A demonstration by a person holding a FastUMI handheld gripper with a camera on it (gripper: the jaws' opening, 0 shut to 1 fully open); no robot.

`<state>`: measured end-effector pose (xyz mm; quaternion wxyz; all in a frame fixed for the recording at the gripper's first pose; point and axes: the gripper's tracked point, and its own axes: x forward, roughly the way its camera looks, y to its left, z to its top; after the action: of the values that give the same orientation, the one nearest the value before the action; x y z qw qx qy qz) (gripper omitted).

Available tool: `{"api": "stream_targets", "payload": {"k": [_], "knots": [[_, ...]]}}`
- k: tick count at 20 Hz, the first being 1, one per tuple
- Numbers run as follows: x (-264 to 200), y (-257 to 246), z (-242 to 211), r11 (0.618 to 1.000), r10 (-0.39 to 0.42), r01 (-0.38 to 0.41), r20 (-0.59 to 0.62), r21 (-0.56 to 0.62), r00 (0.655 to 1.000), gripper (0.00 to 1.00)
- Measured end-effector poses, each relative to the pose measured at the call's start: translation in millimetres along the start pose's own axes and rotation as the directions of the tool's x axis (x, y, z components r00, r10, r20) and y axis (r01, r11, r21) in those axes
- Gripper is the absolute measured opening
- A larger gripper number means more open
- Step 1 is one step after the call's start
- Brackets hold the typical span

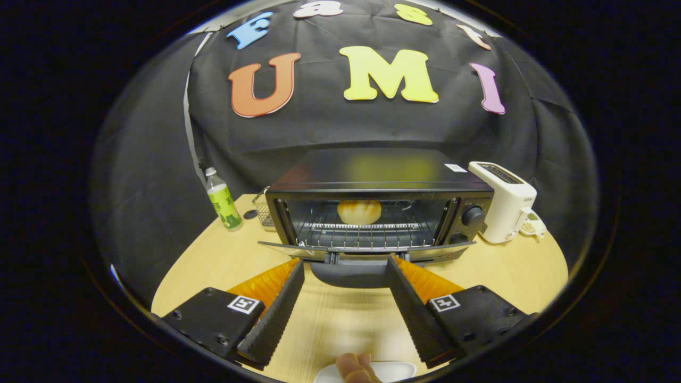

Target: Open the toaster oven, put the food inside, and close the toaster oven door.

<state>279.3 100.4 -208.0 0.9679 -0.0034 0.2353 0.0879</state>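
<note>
A black toaster oven (372, 207) stands on the wooden table (223, 260) just beyond my fingers, its door (367, 251) folded down flat toward me. A round golden bun (359, 211) rests on the wire rack (367, 234) inside. The door's dark handle (348, 272) lies between my fingertips, with nothing pressing on it. My gripper (345, 261) is open, its fingers spread wide on either side of the handle.
A green-labelled bottle (222, 201) and a small wire basket (262, 210) stand left of the oven. A white toaster (505, 205) stands at its right. A person's fingers (355, 367) rest on a white plate (388, 371) below the gripper.
</note>
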Motion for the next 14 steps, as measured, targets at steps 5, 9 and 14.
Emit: {"api": "stream_targets", "payload": {"k": [5, 9, 14], "knots": [[-18, -13, 12, 1.0, -0.002, 0.003, 0.083, -0.011, 0.997, 1.0], [-59, -24, 16, 0.999, -0.017, 0.023, 0.157, -0.037, 0.988, 1.0], [-141, -27, 27, 0.99, -0.039, 0.081, 0.326, -0.117, 0.945, 1.0]]}}
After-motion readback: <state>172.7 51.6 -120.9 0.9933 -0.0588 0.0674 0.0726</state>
